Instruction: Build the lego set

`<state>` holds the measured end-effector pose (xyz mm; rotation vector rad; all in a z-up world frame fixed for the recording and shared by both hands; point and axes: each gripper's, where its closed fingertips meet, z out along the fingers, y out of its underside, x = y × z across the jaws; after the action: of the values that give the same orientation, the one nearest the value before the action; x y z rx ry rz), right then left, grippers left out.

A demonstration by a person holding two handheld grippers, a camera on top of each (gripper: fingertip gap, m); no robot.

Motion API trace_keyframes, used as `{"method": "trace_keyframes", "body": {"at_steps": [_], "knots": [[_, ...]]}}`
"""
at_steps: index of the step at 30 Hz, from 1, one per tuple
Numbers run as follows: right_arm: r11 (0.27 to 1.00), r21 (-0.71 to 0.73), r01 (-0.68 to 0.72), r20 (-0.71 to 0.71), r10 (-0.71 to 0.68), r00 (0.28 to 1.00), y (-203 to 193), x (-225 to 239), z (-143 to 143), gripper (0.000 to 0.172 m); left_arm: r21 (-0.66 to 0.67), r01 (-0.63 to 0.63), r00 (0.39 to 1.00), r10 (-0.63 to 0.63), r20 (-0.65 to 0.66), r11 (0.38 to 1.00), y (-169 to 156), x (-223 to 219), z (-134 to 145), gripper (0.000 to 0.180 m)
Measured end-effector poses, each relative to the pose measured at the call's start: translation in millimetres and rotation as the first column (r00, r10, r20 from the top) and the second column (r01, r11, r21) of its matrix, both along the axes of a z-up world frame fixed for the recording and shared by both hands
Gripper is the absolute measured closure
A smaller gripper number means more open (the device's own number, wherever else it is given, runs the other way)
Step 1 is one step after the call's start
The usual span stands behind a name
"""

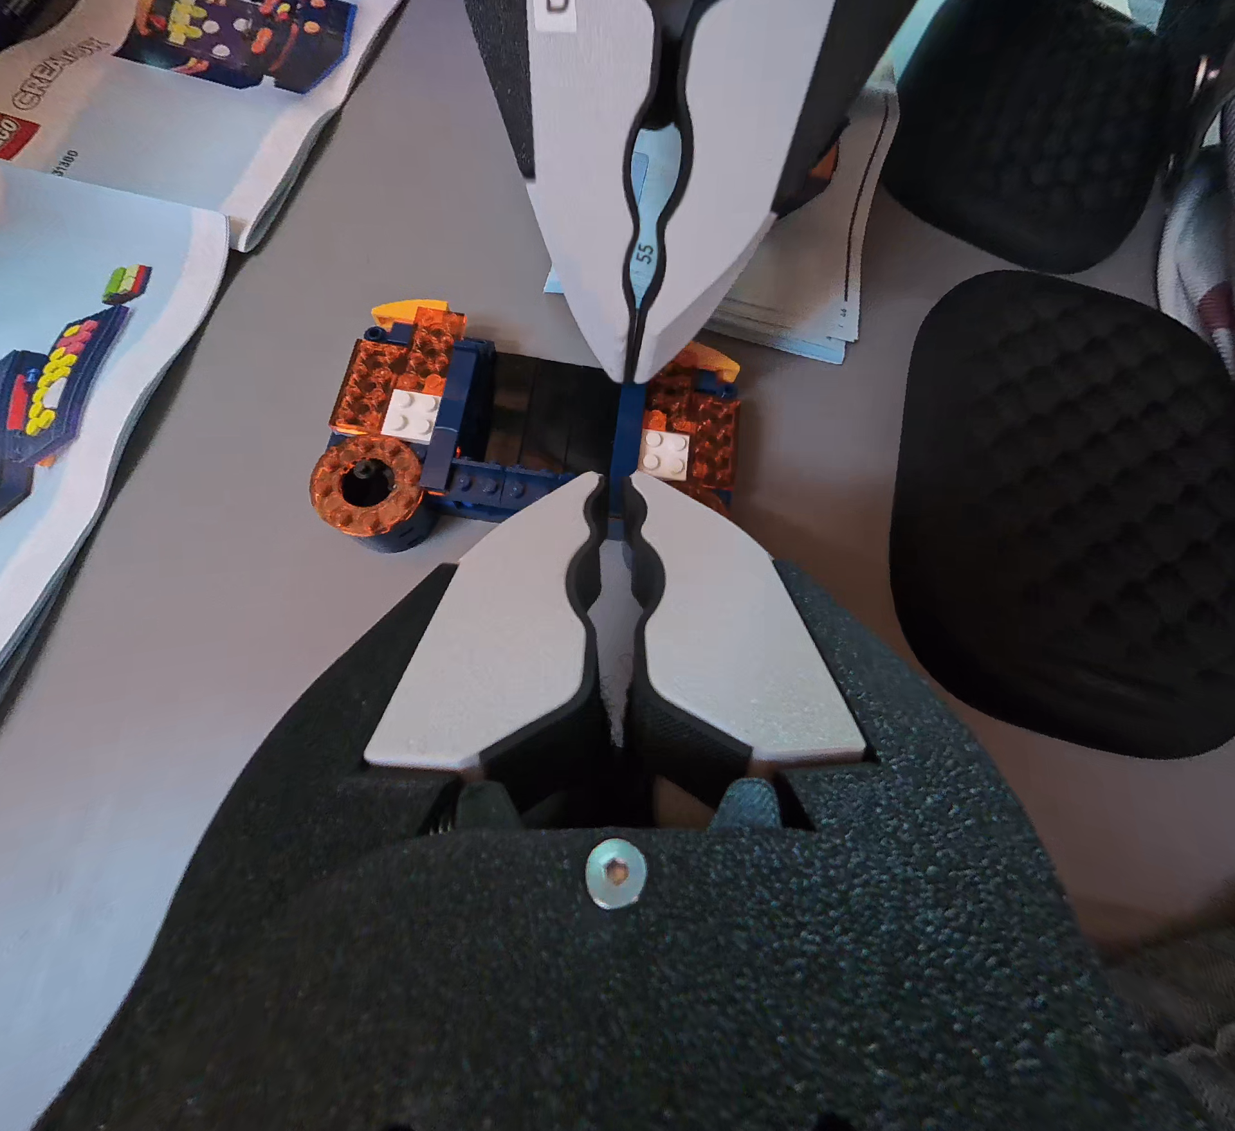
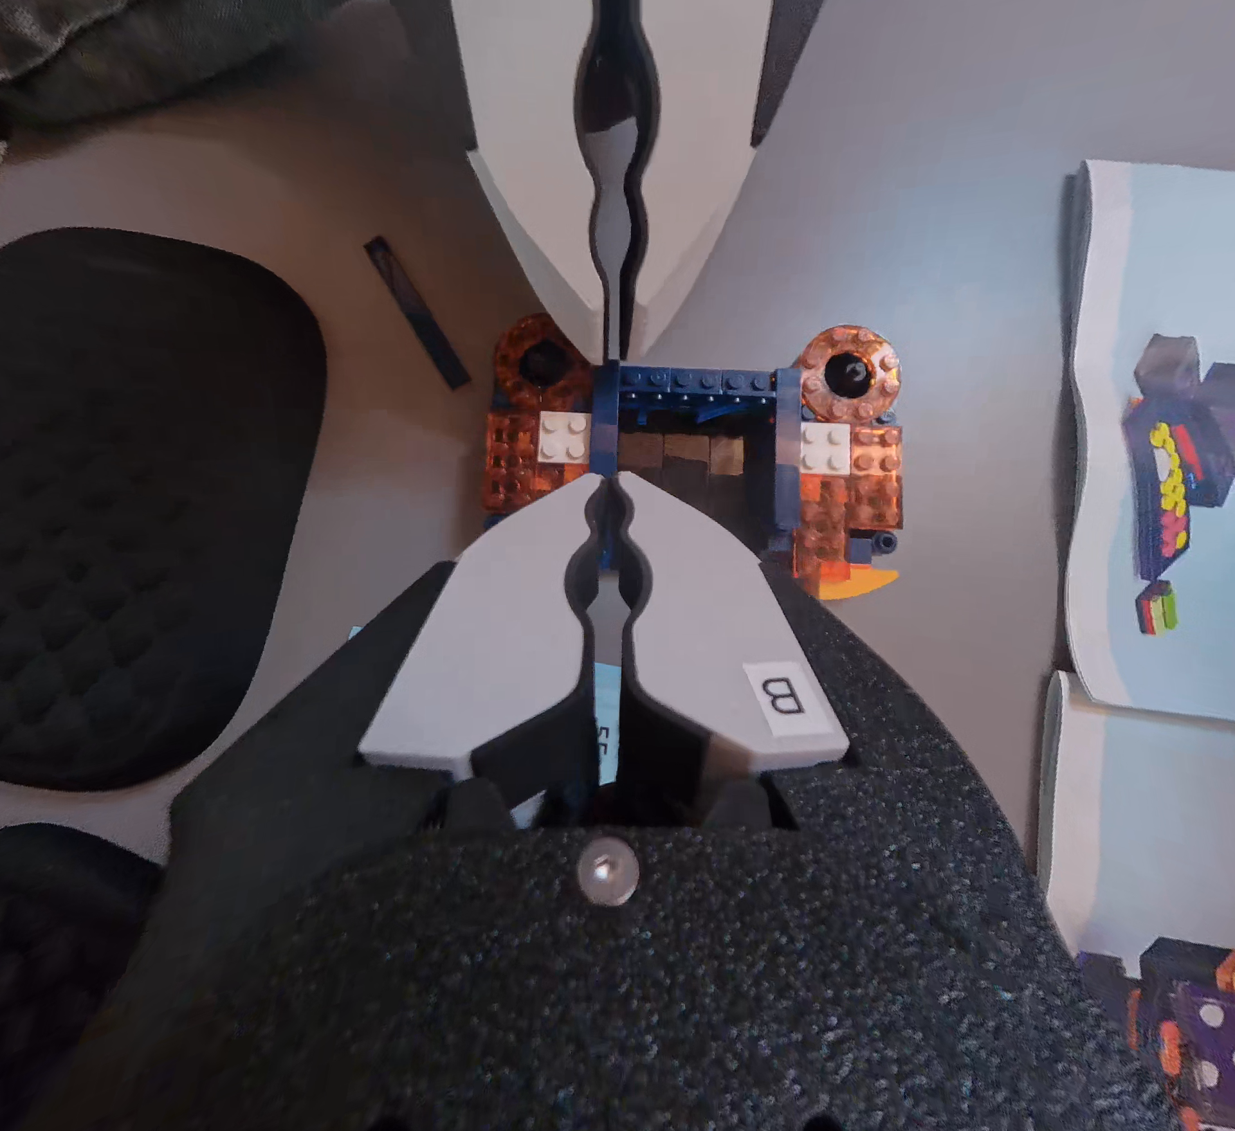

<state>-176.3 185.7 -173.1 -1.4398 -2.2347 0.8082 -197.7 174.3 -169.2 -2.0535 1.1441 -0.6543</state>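
The grey table [image 1: 414, 177] filled both views. Two black quilted cushions [image 1: 1069, 511] lay at the right of the left wrist view, and open instruction booklets [image 1: 220, 63] lay at its upper left. At the centre of each frame sat a brick model [image 1: 414, 417] of dark blue and clear orange pieces with two small white plates and an orange studded ring [image 1: 366, 484] at its lower left corner.

The left gripper [image 1: 616, 484] reached in from the bottom of its view, its fingers nearly together and clamped on the near end of a dark blue strip [image 1: 627, 424] that ran across the model's right side. The right gripper [image 1: 631, 374] came down from the top of that view, its fingers drawn together on the far end of the same strip.

In the right wrist view, a loose dark strip [image 2: 416, 314] lay on the table at left of centre, beside the model.
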Motion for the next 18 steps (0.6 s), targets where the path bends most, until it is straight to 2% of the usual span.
{"method": "trace_keyframes", "body": {"at_steps": [5,13,18], "knots": [[0.998,0.063,-0.019,0.035,0.016,0.999,-1.3,0.6,-7.2,0.172,-0.024,0.019,1.0,-0.019,-0.002,1.0,-1.0,5.1,-5.1,0.18],[0.999,0.053,-0.008,0.04,0.006,0.999,-2.6,0.1,-7.8,0.172,-0.08,0.013,0.999,-0.009,0.054,0.997,-0.8,6.8,-8.8,0.18],[0.997,0.074,-0.007,0.046,0.004,0.999,-2.5,0.4,-8.4,0.172,-0.06,0.023,0.998,-0.019,0.063,0.998,-0.8,6.4,-9.4,0.18]]}}
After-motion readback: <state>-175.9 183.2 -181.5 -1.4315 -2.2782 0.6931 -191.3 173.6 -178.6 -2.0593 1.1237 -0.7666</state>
